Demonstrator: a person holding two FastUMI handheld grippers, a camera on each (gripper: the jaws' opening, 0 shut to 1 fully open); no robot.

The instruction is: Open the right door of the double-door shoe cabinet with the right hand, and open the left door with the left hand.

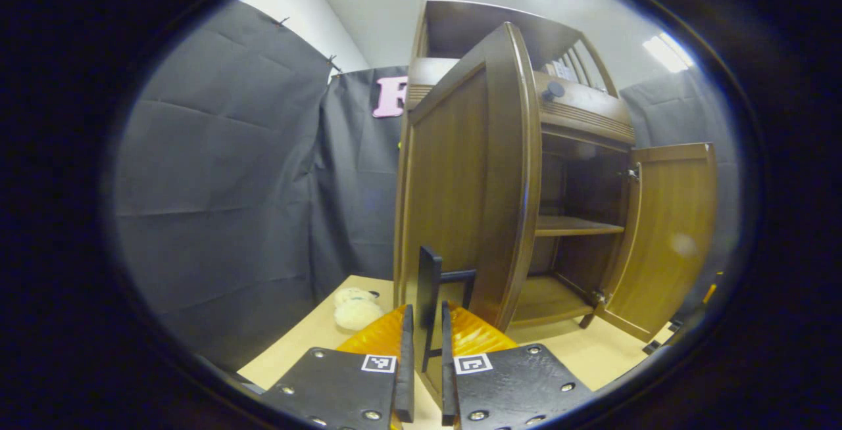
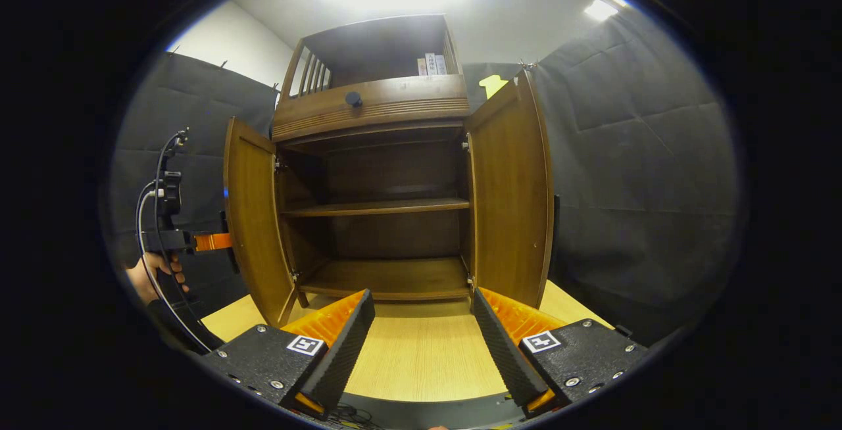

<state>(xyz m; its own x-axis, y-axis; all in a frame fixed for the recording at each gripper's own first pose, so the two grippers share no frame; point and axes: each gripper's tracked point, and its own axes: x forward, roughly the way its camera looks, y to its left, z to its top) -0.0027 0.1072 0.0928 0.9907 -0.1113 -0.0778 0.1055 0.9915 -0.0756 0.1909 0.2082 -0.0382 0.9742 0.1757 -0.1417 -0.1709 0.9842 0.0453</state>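
On the left brown wooden door's (image 1: 460,180) dark bar handle (image 1: 429,298), the left hand-held gripper (image 1: 425,325) is being clamped; the right hand-held gripper (image 2: 423,325) is being held apart before the open brown wooden shoe cabinet (image 2: 381,114).

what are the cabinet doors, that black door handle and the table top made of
The cabinet doors look like brown wood or wood-look veneer: straight grain lines and a soft satin sheen; which of the two is unclear. The door handle, between the left hand-held gripper fingers, looks like matte black metal or plastic: flat, thin, no grain. The table top looks like pale laminate or light wood, with fine parallel grain.
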